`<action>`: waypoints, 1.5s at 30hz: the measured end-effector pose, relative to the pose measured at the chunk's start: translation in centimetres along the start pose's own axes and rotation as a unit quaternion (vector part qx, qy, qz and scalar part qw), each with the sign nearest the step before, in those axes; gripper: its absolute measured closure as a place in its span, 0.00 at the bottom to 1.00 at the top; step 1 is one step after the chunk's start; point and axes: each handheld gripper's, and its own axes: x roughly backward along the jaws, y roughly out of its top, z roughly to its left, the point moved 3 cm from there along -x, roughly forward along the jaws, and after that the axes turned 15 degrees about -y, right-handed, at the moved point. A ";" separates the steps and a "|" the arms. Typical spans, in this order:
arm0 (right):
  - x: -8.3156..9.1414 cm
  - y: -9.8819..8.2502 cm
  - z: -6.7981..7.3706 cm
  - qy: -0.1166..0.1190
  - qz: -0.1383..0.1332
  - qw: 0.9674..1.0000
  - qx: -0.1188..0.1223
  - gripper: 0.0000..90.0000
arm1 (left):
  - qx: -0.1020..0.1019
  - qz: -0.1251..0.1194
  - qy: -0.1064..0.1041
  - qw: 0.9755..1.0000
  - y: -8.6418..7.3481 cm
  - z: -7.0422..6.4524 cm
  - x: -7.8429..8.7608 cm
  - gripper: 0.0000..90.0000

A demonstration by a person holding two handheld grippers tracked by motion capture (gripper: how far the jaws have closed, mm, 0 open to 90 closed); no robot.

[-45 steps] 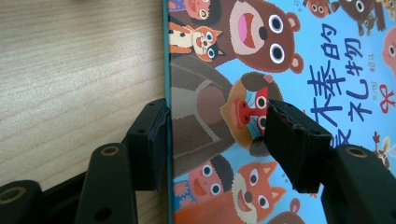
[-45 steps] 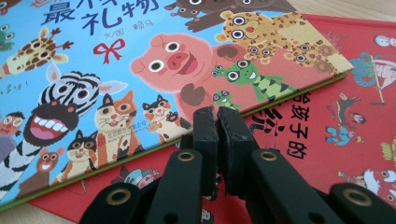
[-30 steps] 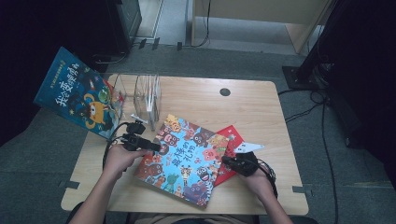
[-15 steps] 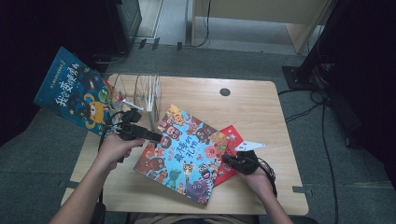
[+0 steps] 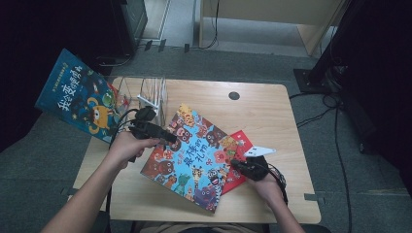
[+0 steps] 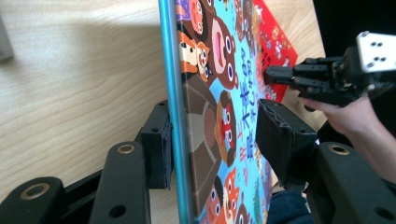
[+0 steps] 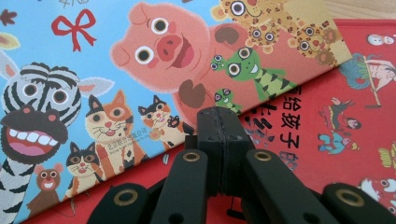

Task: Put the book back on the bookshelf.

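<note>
Flanking the animal book [image 5: 194,158]: clear rack [image 5: 143,92], red book [image 5: 238,160] beneath

- A wooden table [image 5: 272,121] with rounded corners is observed; a small dark round cap [image 5: 234,95] is set into its top near the far edge.
- A clear rack with upright dividers [image 5: 143,92] is found standing at the far left of the table top.
- A dark blue picture book with an orange monster on its cover [image 5: 80,99] is seen tilted at the left edge of the table, beside the rack.
- Grey carpet [image 5: 58,150] is noted around the table.
- Black cables [image 5: 335,121] are seen lying on the floor to the right.
- A pale wooden cabinet [image 5: 272,14] is noted beyond the table.
</note>
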 end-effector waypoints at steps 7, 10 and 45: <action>-0.1 0.1 0.0 -0.004 -0.003 1.000 0.000 0.97 | -0.013 0.017 -0.018 1.000 1.0 -1.3 -0.3 0.64; -0.1 0.1 0.0 -0.007 -0.003 1.000 0.002 0.97 | -0.016 0.024 -0.014 0.999 1.3 -1.7 -0.6 0.66; -0.8 0.4 1.3 -0.020 -0.032 0.999 0.024 0.76 | -0.024 0.091 0.043 0.995 3.4 -4.0 -1.7 0.70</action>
